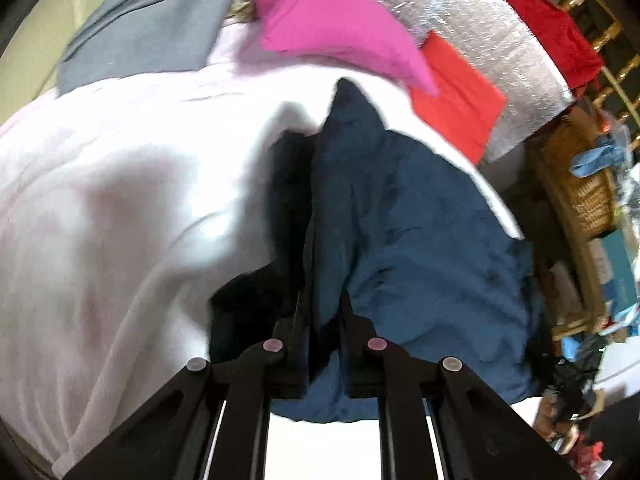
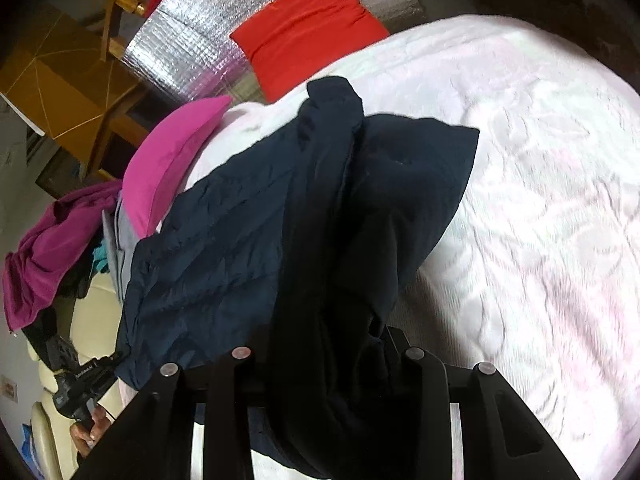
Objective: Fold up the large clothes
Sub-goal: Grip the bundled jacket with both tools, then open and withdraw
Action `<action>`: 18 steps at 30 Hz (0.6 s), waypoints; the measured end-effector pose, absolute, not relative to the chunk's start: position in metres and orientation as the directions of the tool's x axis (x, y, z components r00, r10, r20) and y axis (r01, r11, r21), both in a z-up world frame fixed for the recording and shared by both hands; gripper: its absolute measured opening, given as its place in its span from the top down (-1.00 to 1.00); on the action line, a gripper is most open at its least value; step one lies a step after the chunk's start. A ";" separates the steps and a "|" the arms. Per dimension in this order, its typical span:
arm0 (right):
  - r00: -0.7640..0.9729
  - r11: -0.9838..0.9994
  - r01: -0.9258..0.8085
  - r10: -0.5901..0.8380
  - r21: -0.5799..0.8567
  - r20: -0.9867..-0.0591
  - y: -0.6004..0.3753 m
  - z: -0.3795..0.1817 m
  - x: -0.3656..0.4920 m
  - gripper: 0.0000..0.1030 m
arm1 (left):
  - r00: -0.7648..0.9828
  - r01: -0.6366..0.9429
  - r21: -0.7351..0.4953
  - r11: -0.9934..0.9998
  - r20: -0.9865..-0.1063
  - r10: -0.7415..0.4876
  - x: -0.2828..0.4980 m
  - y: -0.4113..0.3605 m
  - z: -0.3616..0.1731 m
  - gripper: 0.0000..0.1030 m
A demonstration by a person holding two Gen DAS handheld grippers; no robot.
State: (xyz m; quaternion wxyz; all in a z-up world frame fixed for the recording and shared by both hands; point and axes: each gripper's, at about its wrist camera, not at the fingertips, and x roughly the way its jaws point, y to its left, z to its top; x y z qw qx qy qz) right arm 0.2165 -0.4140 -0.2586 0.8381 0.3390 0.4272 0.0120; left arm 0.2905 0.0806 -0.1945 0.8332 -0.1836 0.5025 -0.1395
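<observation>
Dark navy cloth fills the near part of both views: a large garment [image 1: 420,232] bunched on a bed [image 1: 120,200] covered with a pale pink-white blanket. Seen from the left wrist, the left gripper [image 1: 320,300] has its jaws drawn narrow on a fold of the garment, the fabric running up between the fingers [image 1: 290,320] and rising to a peak beyond them. Seen from the right wrist, the right gripper [image 2: 320,344] holds a thick bundle of the same garment [image 2: 248,240], which drapes over and between its jaws and hides the left finger; only the right finger [image 2: 394,344] shows at the cloth's edge. The garment lies in a heap across the bed, one flat corner reaching right onto the blanket.

Beyond it, a magenta pillow [image 1: 332,28] and a red pillow [image 1: 456,108] lean at the far side of the bed against a silver quilted sheet [image 1: 500,36]. A grey garment [image 1: 152,28] lies far left in the left view. In the right view the other gripper's black handle [image 2: 76,384] shows at lower left, held by a hand [image 2: 86,432], with a purple cloth [image 2: 56,252] above it
</observation>
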 end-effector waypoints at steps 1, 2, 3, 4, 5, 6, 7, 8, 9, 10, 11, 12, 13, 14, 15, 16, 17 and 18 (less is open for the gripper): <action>0.625 0.768 0.281 0.308 0.575 -0.717 -0.415 -0.263 0.218 0.17 | 0.439 0.039 -0.419 0.907 -0.808 -0.392 0.296 0.080 -0.203 0.71; 0.610 0.761 0.301 0.310 0.575 -0.730 -0.416 -0.270 0.223 0.04 | 0.418 0.033 -0.418 0.908 -0.819 -0.393 0.302 0.079 -0.210 0.66; 0.601 0.751 0.319 0.312 0.578 -0.736 -0.417 -0.274 0.228 -0.05 | 0.408 0.023 -0.426 0.904 -0.822 -0.398 0.307 0.079 -0.215 0.58; 0.591 0.731 0.346 0.317 0.588 -0.742 -0.420 -0.278 0.231 -0.18 | 0.404 0.011 -0.436 0.900 -0.821 -0.403 0.309 0.082 -0.219 0.53; 0.587 0.719 0.359 0.322 0.595 -0.743 -0.422 -0.278 0.231 -0.23 | 0.403 -0.001 -0.452 0.892 -0.817 -0.413 0.311 0.084 -0.221 0.53; 0.583 0.708 0.366 0.331 0.604 -0.742 -0.425 -0.276 0.230 -0.24 | 0.409 -0.008 -0.466 0.885 -0.809 -0.423 0.312 0.086 -0.221 0.48; 0.585 0.707 0.365 0.333 0.607 -0.740 -0.429 -0.273 0.226 -0.24 | 0.419 -0.009 -0.467 0.884 -0.805 -0.421 0.311 0.088 -0.219 0.45; 0.588 0.711 0.363 0.327 0.602 -0.740 -0.433 -0.269 0.217 -0.25 | 0.440 -0.001 -0.460 0.888 -0.797 -0.413 0.310 0.090 -0.215 0.44; 0.593 0.719 0.368 0.307 0.590 -0.744 -0.439 -0.262 0.211 -0.25 | 0.458 0.002 -0.455 0.890 -0.791 -0.406 0.309 0.092 -0.210 0.41; 0.601 0.721 0.373 0.292 0.584 -0.744 -0.445 -0.256 0.204 -0.26 | 0.494 0.005 -0.453 0.892 -0.774 -0.396 0.307 0.095 -0.203 0.36; 0.611 0.722 0.376 0.278 0.581 -0.741 -0.452 -0.253 0.198 -0.26 | 0.518 0.003 -0.449 0.893 -0.764 -0.386 0.306 0.095 -0.197 0.34; 0.629 0.724 0.383 0.250 0.573 -0.736 -0.459 -0.245 0.188 -0.26 | 0.561 0.000 -0.438 0.899 -0.744 -0.362 0.303 0.097 -0.189 0.26; 0.642 0.727 0.384 0.232 0.569 -0.731 -0.462 -0.238 0.180 -0.26 | 0.595 0.003 -0.422 0.906 -0.728 -0.341 0.301 0.097 -0.183 0.20; 0.668 0.733 0.376 0.210 0.567 -0.714 -0.466 -0.229 0.175 -0.27 | 0.621 0.010 -0.406 0.914 -0.714 -0.324 0.300 0.096 -0.178 0.18; 0.693 0.737 0.358 0.202 0.573 -0.692 -0.466 -0.221 0.172 -0.27 | 0.639 0.021 -0.391 0.920 -0.702 -0.313 0.297 0.094 -0.174 0.18; 0.705 0.740 0.345 0.202 0.578 -0.680 -0.464 -0.214 0.174 -0.27 | 0.654 0.035 -0.378 0.925 -0.692 -0.307 0.294 0.091 -0.171 0.18; 0.722 0.749 0.322 0.202 0.579 -0.662 -0.460 -0.208 0.173 -0.27 | 0.672 0.063 -0.354 0.933 -0.677 -0.302 0.291 0.084 -0.166 0.17; 0.729 0.757 0.304 0.205 0.578 -0.653 -0.455 -0.205 0.173 -0.26 | 0.682 0.084 -0.331 0.940 -0.668 -0.297 0.288 0.077 -0.164 0.16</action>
